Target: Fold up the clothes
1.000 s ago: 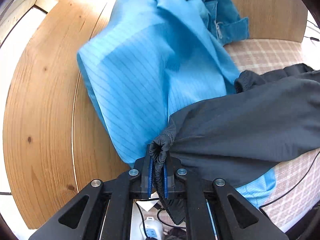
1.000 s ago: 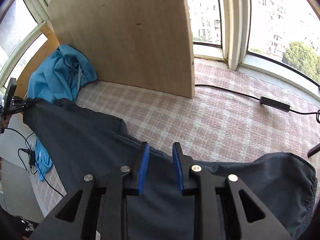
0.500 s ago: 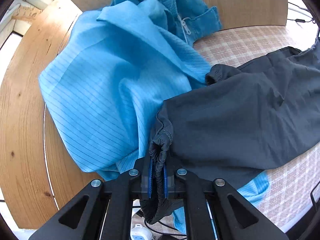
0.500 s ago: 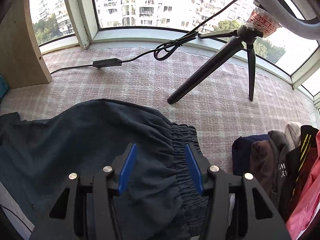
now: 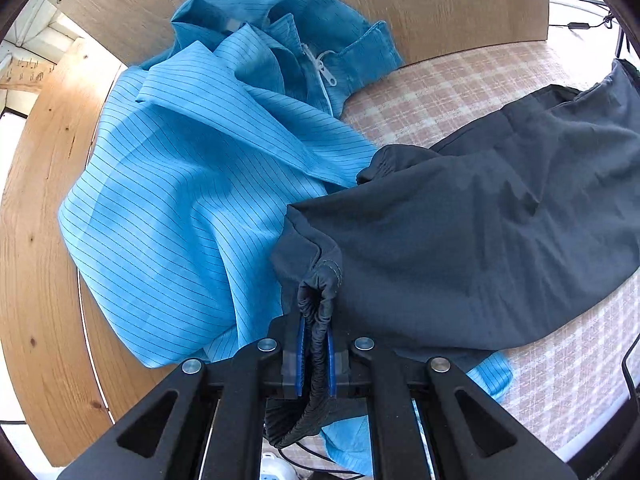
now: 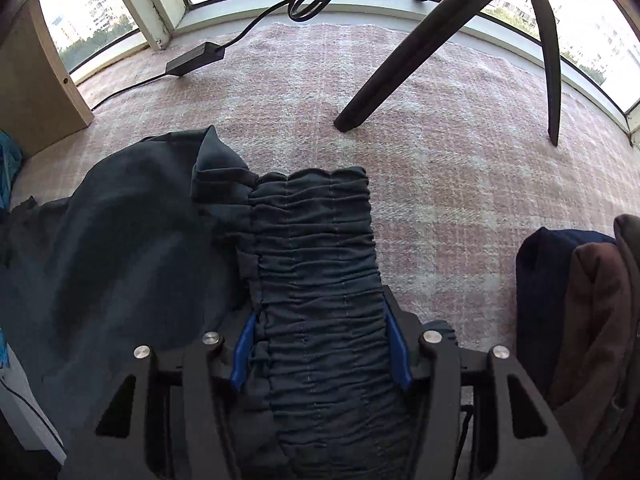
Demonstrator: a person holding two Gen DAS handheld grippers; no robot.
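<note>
Left hand-held gripper (image 5: 314,354) pinching dark trousers (image 5: 480,232) cuff; right hand-held gripper (image 6: 320,354) closing around ruched elastic waistband (image 6: 316,260).

Black tripod legs (image 6: 400,76) and a power adapter (image 6: 195,58) on checked cloth (image 6: 460,184) — wooden panel (image 5: 460,4) behind.

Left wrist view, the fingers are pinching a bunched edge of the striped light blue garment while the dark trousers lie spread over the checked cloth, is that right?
Not quite. In the left wrist view the left gripper is pinching a bunched edge of the dark trousers, not the striped light blue garment, which lies loose beside them. The trousers do spread over the checked cloth.
</note>
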